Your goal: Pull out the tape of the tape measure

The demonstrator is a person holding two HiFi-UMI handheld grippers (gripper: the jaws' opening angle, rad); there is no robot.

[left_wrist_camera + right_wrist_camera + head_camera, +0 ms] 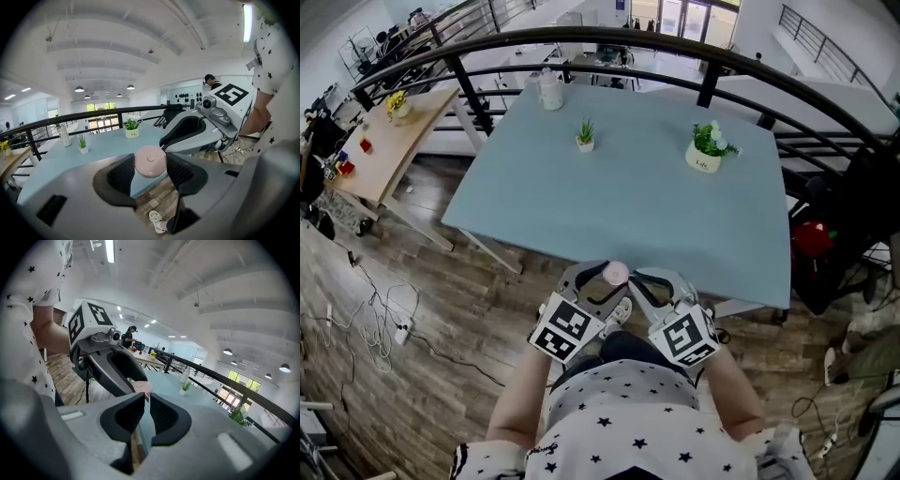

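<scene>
The left gripper (150,175) has its jaws spread wide and clamped on the tape measure (150,161), a round pink case held between the two dark pads, one pad pressing on each side of it, its flat face turned toward the camera. Beyond these jaws lies the pale blue counter (628,211), and farther beyond them, on it, stand a white bottle (64,135), a small potted plant (83,144) and a larger potted plant (131,127). Just to the right of the left jaws' tips, the right gripper (145,401) comes in from the side, meeting the case. Its jaws are drawn almost together, with only a narrow slit between the pads, and the pink edge of the tape measure is caught at their very tips. No pulled-out length of tape shows between the two grippers.
</scene>
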